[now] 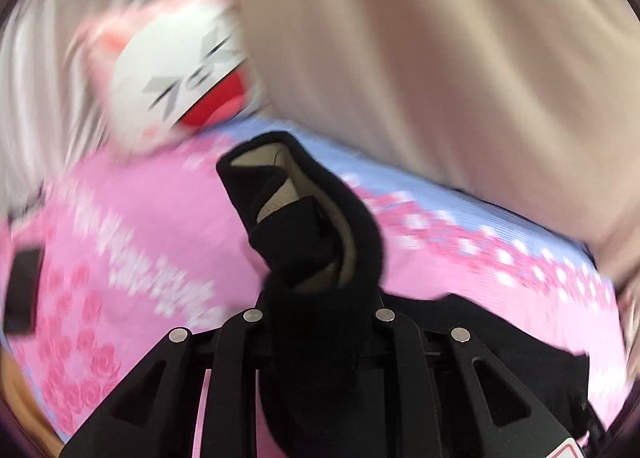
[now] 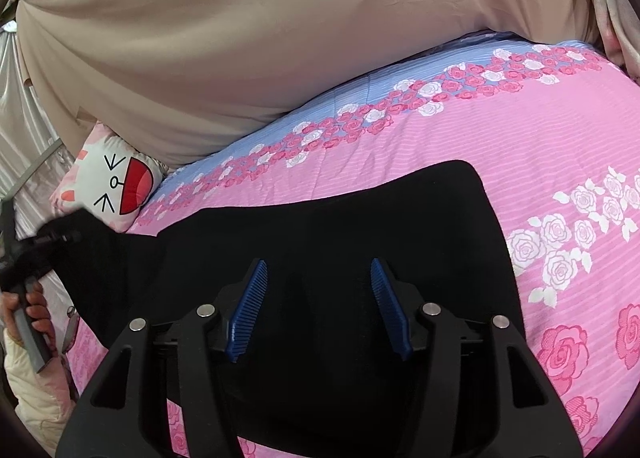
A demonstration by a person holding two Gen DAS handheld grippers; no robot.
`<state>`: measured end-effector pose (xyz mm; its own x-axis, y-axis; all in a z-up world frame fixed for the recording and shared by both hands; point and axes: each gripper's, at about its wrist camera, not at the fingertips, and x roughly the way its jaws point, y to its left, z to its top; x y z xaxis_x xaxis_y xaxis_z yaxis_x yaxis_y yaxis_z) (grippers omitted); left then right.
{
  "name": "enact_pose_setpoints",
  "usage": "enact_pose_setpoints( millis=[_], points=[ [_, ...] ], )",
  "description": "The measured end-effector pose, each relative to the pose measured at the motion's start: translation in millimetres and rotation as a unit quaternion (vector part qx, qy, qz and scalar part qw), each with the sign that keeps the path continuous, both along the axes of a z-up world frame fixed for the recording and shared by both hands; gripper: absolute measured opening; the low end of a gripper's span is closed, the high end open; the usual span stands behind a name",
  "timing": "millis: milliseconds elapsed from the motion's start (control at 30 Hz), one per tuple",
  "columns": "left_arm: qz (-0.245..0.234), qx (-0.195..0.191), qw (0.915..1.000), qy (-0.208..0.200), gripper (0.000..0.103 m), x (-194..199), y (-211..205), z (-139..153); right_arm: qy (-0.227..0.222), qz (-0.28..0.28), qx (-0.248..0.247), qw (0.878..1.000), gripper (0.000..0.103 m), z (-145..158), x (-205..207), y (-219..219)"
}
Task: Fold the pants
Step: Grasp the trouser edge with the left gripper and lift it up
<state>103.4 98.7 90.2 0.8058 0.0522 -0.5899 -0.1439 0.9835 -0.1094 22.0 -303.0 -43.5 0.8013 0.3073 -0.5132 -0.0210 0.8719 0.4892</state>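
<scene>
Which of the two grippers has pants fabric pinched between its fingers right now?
The left gripper: black pants bunch between its closed fingers. The right gripper has blue pads apart, gripping nothing.

The light is soft and even, with no glare. The left wrist picture is smeared with blur. The right one is sharp. Both bend round at dark edges.

Matt black fleece pants [image 2: 320, 225], ribbed pink cotton bedspread [image 2: 460, 145]

Left gripper [image 1: 316, 217] fingertips buried in black pants [image 1: 320, 358]; pillow [image 1: 180, 81], bedspread [image 1: 132, 225] motion-blurred.
</scene>
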Motion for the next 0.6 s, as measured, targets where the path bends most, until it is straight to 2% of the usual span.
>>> enact_pose_setpoints(
  millis=[67, 167, 267, 400, 500, 567, 600],
  points=[
    [-0.056, 0.022, 0.9981, -0.014, 0.017, -6.4, -44.7, 11.2, -0.004, -0.007, 0.006, 1.000, 0.053, 0.1, -1.9, -3.4],
    [-0.129, 0.036, 0.9909, -0.004, 0.017, -11.9, -102.2, 13.5, -0.006, -0.018, 0.017, 1.000, 0.053, -1.1, -3.5, -9.8],
    [-0.193, 0.052, 0.9798, 0.017, 0.017, -14.5, -163.8, -0.4, -0.006, -0.032, 0.026, 0.999, 0.053, -2.1, -4.9, -17.1],
    [-0.252, 0.059, 0.9639, 0.064, 0.017, -13.9, -237.7, -36.9, -0.006, -0.056, 0.050, 0.997, 0.055, -5.3, -7.8, -32.1],
    [-0.263, 0.086, 0.9566, 0.091, 0.018, -4.2, -278.0, -67.9, -0.008, -0.067, 0.070, 0.995, 0.055, -7.1, -9.5, -41.8],
    [-0.258, 0.106, 0.9556, 0.095, 0.017, -5.1, -292.0, -80.2, -0.008, -0.075, 0.074, 0.994, 0.052, -8.1, -10.4, -46.6],
    [-0.250, 0.105, 0.9576, 0.097, 0.017, -3.7, -294.2, -86.5, -0.003, -0.083, 0.077, 0.994, 0.052, -10.2, -9.9, -50.1]
  ],
)
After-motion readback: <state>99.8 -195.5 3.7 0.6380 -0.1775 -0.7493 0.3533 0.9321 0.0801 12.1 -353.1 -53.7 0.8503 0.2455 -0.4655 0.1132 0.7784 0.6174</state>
